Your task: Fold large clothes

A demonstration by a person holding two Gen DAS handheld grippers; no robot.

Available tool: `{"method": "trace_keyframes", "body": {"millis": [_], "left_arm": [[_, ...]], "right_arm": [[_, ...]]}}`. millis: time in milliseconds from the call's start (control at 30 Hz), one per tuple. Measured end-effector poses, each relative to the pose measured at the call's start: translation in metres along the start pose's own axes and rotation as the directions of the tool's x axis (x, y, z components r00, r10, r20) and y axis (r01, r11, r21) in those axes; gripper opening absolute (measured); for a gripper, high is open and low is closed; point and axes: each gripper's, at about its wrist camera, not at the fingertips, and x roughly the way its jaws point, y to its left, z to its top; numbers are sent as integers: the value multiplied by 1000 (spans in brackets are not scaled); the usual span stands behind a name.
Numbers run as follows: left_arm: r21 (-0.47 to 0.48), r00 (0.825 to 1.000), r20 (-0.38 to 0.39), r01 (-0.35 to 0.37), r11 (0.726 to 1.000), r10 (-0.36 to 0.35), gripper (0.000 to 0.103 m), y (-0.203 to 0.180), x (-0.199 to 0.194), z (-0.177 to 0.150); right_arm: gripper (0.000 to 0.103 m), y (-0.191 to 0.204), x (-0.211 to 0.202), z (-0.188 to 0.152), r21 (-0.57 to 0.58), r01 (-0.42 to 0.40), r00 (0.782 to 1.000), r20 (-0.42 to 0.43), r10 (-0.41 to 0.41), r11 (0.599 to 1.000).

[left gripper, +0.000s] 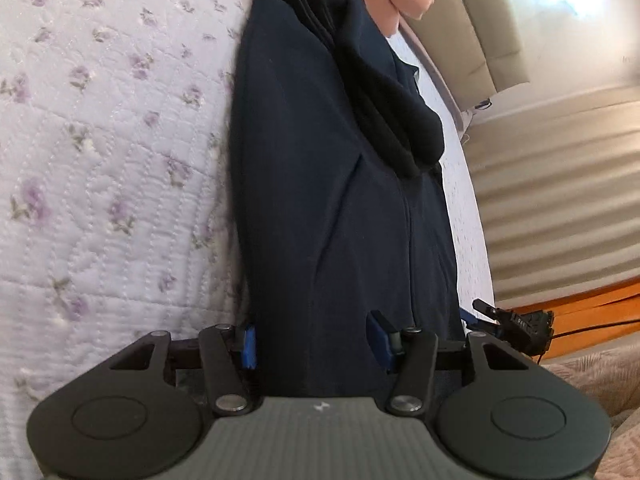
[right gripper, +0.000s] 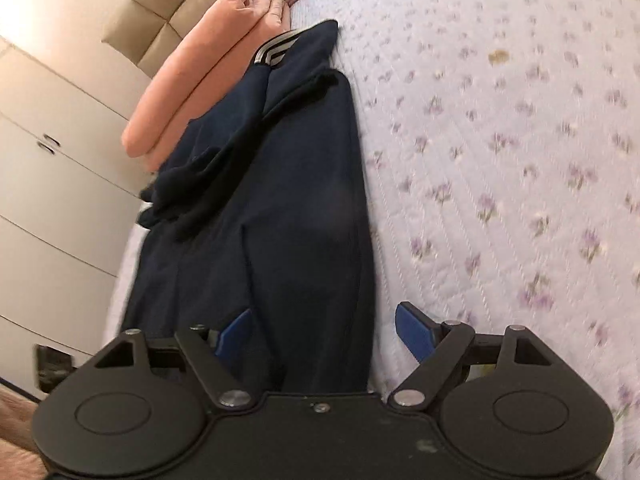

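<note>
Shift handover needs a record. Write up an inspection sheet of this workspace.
Surface: floral quilted bedspread, lilac flowers on white.
Job's things: navy garment lies in a long strip, sleeve folded on top, striped cuff at the far end.
Clutter: folded peach blanket beside the garment.
Grippers: left tongs open, astride the near hem; right tongs open, over the garment's edge.
Cables: thin dark cable over the wooden floor.
Surroundings: beige headboard, cream drawers.

One navy garment point(right gripper: 288, 208), one folded peach blanket point(right gripper: 192, 92), one floral quilt point(right gripper: 500, 160), two grippers.
</note>
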Motion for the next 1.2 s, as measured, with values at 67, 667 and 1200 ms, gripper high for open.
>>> {"method": "trace_keyframes", "body": {"millis": [67, 667, 1200], "left_arm": [[3, 1000, -1, 10, 1000, -10, 57, -1, 8, 4], [42, 989, -143, 41, 998, -34, 33, -12, 28, -7], [159, 987, 135, 62, 985, -84, 5, -68, -19, 5]], "right_arm": [[94, -11, 3, -4, 87, -75, 995, -62, 81, 993], [5, 1, 22, -23, 199, -132, 958, -225, 177, 971], [5, 53, -21, 18, 96, -175, 984, 34, 172, 980]]}}
